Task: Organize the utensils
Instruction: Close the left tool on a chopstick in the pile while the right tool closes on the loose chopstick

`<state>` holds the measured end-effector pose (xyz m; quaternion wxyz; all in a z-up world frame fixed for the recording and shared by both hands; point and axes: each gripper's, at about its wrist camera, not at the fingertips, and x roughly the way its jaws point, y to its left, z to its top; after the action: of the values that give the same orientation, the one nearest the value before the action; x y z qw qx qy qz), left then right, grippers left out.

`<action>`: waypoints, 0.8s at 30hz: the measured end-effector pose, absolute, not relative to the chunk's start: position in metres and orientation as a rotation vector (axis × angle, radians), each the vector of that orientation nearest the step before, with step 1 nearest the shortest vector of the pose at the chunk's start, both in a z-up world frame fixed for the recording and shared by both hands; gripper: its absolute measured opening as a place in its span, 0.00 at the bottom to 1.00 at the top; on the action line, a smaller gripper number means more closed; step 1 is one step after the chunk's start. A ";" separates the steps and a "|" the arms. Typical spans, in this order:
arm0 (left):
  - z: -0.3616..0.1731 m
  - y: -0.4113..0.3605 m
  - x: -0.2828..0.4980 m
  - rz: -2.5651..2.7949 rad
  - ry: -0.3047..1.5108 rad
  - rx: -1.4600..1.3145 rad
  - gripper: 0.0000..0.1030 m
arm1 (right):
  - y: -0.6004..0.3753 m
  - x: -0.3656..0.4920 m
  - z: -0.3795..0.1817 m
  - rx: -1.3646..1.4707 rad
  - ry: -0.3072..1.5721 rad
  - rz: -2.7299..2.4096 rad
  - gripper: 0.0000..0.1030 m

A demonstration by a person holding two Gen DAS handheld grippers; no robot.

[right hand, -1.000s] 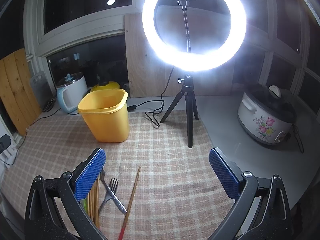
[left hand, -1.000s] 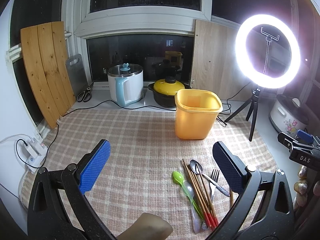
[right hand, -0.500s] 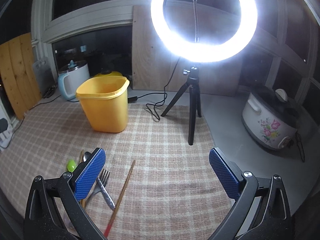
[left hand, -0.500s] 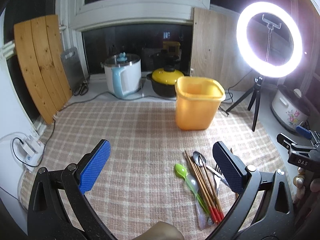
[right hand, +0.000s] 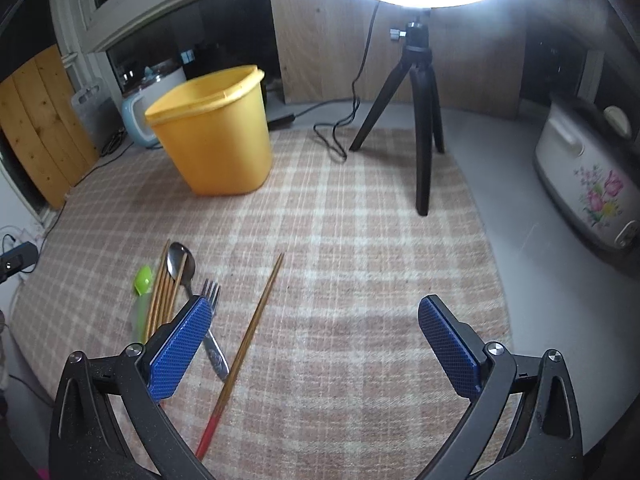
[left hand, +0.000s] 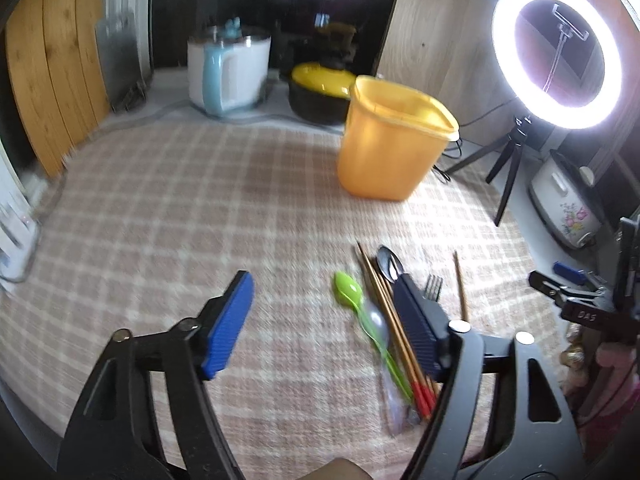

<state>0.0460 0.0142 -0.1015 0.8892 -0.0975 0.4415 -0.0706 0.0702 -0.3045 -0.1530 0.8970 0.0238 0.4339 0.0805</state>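
Checkered cloth [left hand: 200, 208] covers the surface, and the left gripper [left hand: 320, 320] has just been narrowing its fingers with nothing between them, while the right gripper [right hand: 316, 344] stands wide and empty. Utensils sit in a pile: green spoon [left hand: 350, 286], chopsticks [left hand: 384, 308], metal spoon [right hand: 182, 264], fork [right hand: 210, 290], one stray chopstick [right hand: 256, 316], with the yellow bin [right hand: 216, 144] well beyond.

A pink-and-cream checked cloth [right hand: 360, 240] covers the surface. The plastic tub [right hand: 216, 140] is orange-yellow. One plastic spoon [left hand: 350, 288] is lime green; wooden chopsticks [left hand: 400, 336] are brown with red ends. Blue pads line black fingers [right hand: 180, 348]. The blurred pot lid [left hand: 322, 78] looks yellow.
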 end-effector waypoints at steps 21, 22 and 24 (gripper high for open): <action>-0.150 -0.064 0.059 -0.422 1.141 -0.259 0.26 | -0.286 0.103 -0.205 0.189 1.180 0.314 0.53; -0.151 -0.067 0.060 -0.432 1.147 -0.257 0.24 | -0.287 0.105 -0.207 0.208 1.195 0.320 0.51; -0.154 -0.076 0.064 -0.444 1.157 -0.242 0.21 | -0.288 0.109 -0.212 0.237 1.216 0.329 0.45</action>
<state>0.0636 -0.0757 -0.1543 0.8073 -0.1131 0.5406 -0.2077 0.1095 -0.2882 -0.2115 0.8014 0.1105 0.5674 0.1536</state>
